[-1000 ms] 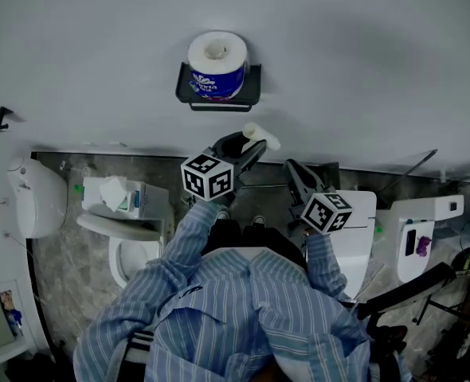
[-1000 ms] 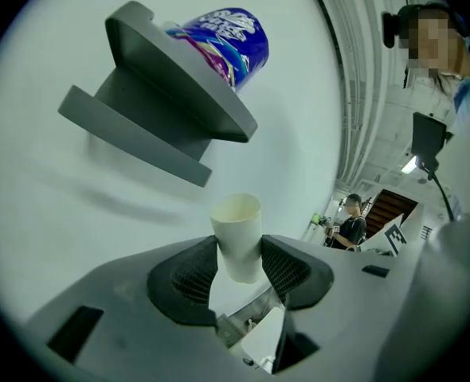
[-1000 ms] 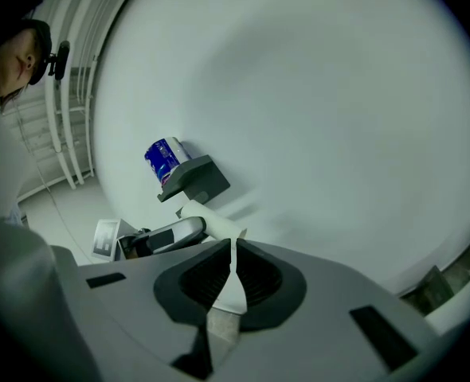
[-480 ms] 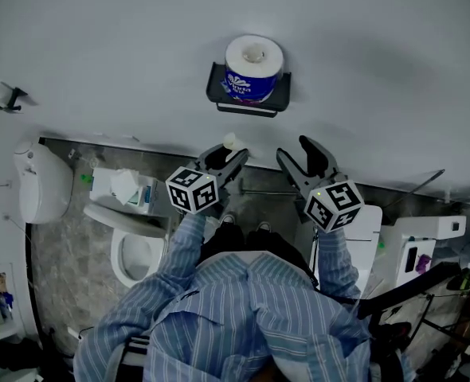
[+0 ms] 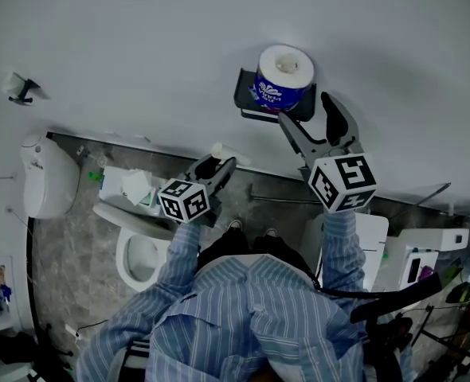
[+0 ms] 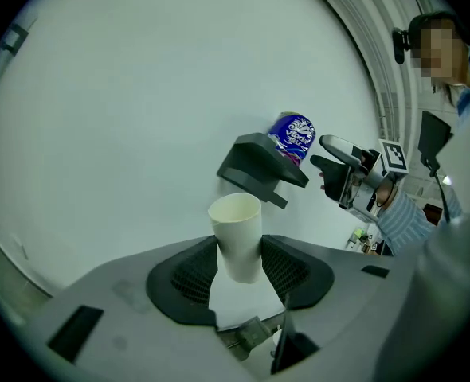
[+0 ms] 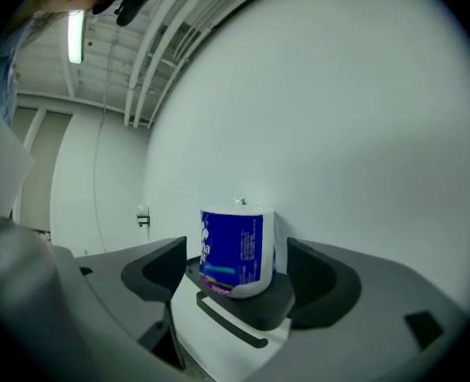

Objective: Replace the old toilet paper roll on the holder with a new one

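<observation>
Two grippers are up. The left gripper (image 5: 213, 165) clamps the bare cardboard tube (image 6: 236, 237). The right gripper (image 5: 308, 122), jaws just opening wide and empty, sits near the holder (image 5: 247, 94) on the wall. The new roll (image 5: 283, 76) stands upright on the holder's top, untouched.

Left hand-held gripper (image 5: 219, 165) clamped tight
</observation>
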A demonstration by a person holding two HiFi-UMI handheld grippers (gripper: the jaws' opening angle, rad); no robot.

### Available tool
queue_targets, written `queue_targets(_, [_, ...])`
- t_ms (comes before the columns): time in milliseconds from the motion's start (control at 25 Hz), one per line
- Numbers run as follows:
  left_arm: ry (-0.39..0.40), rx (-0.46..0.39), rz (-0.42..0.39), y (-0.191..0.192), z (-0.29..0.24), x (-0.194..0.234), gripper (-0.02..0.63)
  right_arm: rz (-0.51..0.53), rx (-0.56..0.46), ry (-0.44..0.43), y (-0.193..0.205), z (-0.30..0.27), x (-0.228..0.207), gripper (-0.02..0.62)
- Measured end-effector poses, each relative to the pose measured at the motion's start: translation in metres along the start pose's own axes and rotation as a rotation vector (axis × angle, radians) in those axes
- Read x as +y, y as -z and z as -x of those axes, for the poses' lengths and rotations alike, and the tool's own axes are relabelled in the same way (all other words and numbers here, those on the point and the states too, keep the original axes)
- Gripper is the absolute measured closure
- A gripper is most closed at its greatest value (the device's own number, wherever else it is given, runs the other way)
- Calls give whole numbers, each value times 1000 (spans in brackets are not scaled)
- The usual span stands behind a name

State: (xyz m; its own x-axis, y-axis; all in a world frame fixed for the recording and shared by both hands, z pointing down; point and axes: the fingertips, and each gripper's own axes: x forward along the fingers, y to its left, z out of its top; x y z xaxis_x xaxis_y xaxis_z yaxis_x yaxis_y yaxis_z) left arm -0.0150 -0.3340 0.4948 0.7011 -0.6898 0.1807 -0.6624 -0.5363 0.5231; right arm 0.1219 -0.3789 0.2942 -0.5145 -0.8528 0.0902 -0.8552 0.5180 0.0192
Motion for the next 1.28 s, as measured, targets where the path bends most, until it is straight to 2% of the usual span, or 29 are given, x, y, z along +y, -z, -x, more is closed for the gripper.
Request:
queue_targets(200, [-29,-22,23,-6,14,19,431,-90,50,63,-4,-27,1,177])
queue_targets(560, [-23,-19,30,-7,19,28,431,-2,136,255,0,-64,-4,164])
queue_targets(680, [-17,-12,27,-6,22,28,431,49,149,266,-2,-68,-2,164])
queue_targets(920, [-25,-12,46,-5,33,40,431,90,104,249,-3,-73,4,164])
queue_targets(1280, [-2,-16,47,-7,34,35,431,39,107,225,-2,-67,-1,164])
